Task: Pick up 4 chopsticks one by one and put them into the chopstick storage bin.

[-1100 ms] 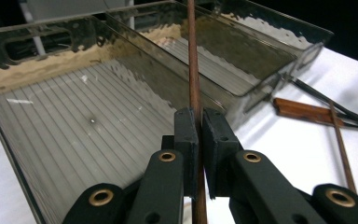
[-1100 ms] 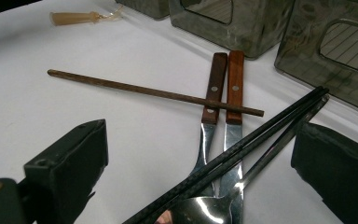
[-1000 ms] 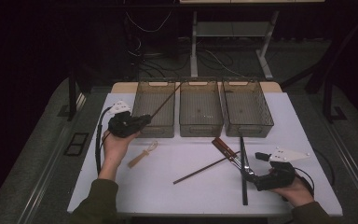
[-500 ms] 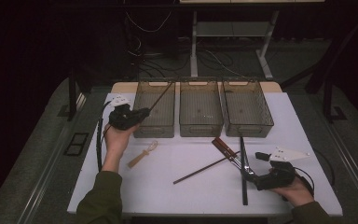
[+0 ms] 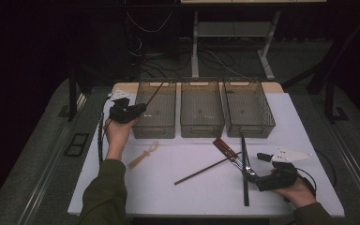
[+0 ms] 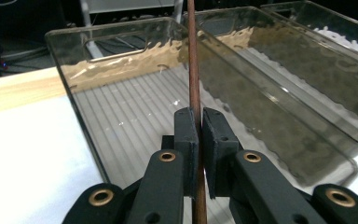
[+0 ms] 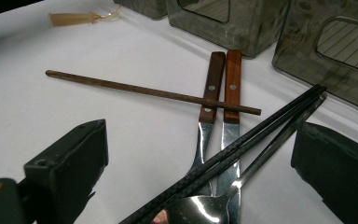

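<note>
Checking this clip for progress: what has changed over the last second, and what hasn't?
The left gripper, shut on a brown chopstick, has carried it away from the person and over the left bin. The right gripper kept still, jaws open, by the cutlery. The other brown chopstick and the pale tool lie as before.

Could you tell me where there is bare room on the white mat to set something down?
The white mat is bare along its near-left edge, from the plastic utensil to the brown chopstick, and behind the right gripper. The cutlery pile crowds the right centre.
</note>
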